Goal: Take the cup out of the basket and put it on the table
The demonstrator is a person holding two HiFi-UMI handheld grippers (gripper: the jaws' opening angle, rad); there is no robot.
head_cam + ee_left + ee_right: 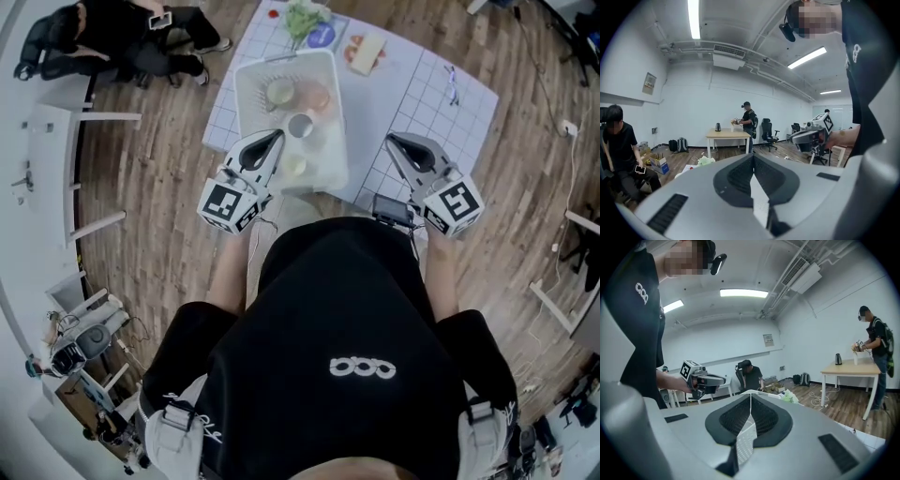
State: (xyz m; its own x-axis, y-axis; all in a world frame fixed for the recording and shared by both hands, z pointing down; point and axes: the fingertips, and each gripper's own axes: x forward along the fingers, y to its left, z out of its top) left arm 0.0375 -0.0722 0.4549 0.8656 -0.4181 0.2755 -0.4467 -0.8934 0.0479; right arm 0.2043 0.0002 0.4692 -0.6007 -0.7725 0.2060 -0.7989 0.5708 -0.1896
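Note:
A white basket (246,105) stands on the table with the white grid cloth (412,105). In it, near the middle, sits a small metal cup (300,125), beside a pale bowl (280,91) and an orange item (315,96). My left gripper (277,137) hovers over the basket's near left edge, shut and empty. My right gripper (390,140) hangs over the cloth to the right of the basket, also shut with nothing in it. Both gripper views look level into the room: the left gripper (753,157) and the right gripper (750,394) show their jaws pressed together, and neither view shows the basket.
Along the table's far edge lie green leaves (302,17), a blue plate (322,36) and a sandwich (366,52). A small dark object (452,82) lies at the right. A black device (392,210) sits at the near edge. A person (112,37) crouches at the upper left.

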